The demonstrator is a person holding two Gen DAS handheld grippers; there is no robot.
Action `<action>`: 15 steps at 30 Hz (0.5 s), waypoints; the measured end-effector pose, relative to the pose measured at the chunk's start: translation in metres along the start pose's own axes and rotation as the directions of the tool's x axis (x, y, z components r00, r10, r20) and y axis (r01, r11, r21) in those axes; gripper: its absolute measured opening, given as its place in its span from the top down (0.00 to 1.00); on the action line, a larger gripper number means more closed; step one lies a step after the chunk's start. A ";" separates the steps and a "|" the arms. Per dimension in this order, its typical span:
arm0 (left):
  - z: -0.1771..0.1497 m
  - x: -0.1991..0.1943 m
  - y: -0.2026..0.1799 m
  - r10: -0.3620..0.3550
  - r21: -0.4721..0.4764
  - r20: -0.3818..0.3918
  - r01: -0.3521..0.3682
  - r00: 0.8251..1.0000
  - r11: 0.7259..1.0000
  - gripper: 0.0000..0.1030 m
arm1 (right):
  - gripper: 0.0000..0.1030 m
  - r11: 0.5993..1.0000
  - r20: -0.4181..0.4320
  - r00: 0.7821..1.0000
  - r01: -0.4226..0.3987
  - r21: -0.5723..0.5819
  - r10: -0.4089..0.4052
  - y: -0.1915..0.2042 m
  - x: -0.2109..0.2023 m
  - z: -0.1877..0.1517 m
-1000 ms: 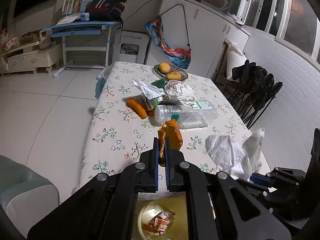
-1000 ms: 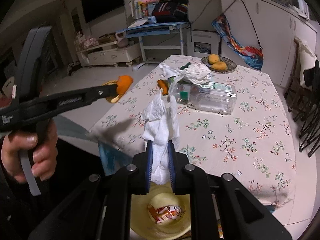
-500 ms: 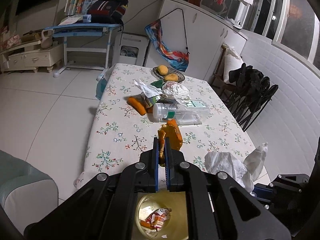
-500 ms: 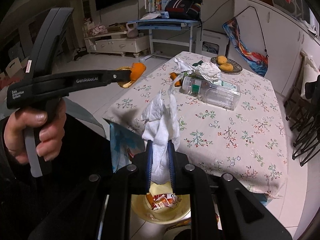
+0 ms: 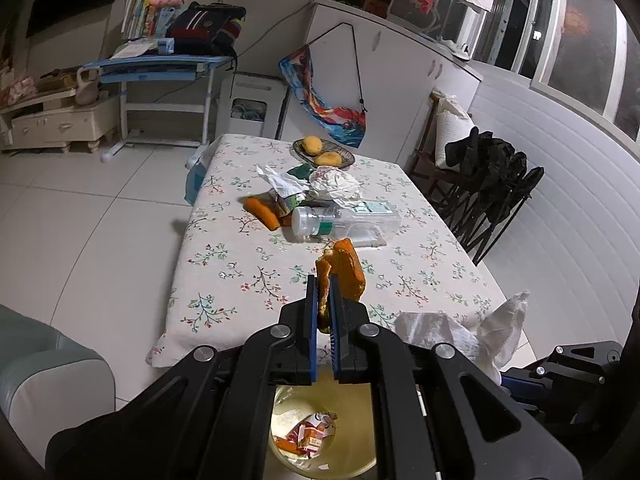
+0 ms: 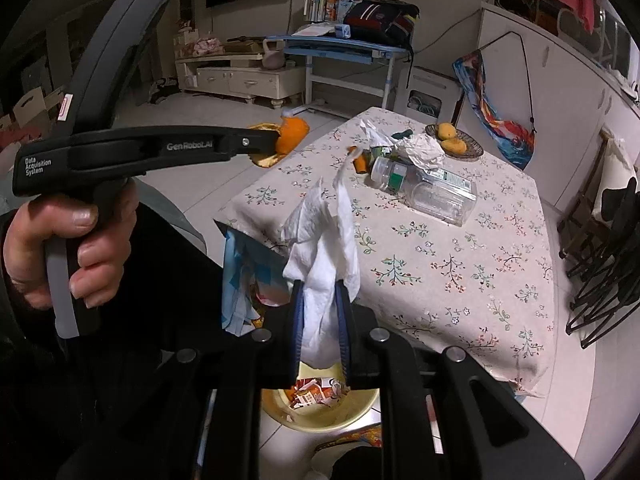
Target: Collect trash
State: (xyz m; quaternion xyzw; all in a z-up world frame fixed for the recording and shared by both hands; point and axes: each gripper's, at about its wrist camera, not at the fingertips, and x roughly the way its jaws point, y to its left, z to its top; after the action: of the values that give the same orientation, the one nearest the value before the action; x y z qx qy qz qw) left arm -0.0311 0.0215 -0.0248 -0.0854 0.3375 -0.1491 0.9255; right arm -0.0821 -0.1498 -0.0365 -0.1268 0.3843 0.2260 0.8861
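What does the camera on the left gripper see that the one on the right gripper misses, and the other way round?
Only the left wrist view shows the left gripper head-on, its blue fingers shut on the orange peel.

Only the right wrist view shows the hand squeezing that gripper's handle, and the right gripper clamping the white tissue close up.

Both show the flowered table, the plastic bottle, the fruit dish and the yellow bin below.

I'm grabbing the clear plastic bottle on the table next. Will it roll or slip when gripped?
The bottle lies on its side on the tablecloth; its flat-sided body probably resists rolling. It looks empty, so likely light and may skid if nudged. Thin clear walls may flex under the fingers; the capped neck looks stiffer.
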 end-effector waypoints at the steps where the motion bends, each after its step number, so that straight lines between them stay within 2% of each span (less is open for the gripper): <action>1: -0.001 -0.001 -0.001 -0.003 0.003 0.000 0.003 1.000 1.000 0.95 | 0.84 1.000 -0.002 1.000 0.001 -0.003 -0.001 0.001 -0.001 -0.001; 10: -0.010 -0.007 -0.011 -0.022 0.030 -0.010 0.022 1.000 0.999 0.94 | 0.83 1.000 -0.078 0.997 -0.001 -0.024 0.000 0.007 0.014 -0.013; 12: -0.012 -0.006 -0.013 -0.024 0.035 -0.017 0.025 1.000 0.999 0.94 | 0.81 1.000 -0.100 0.995 -0.002 -0.022 0.000 0.007 0.020 -0.018; 15: -0.016 -0.002 -0.014 -0.023 0.044 -0.034 0.024 0.999 0.999 0.94 | 0.74 1.000 -0.126 0.992 -0.005 -0.018 0.003 0.005 0.029 -0.025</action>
State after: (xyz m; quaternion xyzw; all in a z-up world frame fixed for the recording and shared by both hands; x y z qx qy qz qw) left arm -0.0463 0.0076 -0.0324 -0.0662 0.3487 -0.1689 0.9195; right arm -0.0827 -0.1468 -0.0756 -0.1480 0.4377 0.2227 0.8584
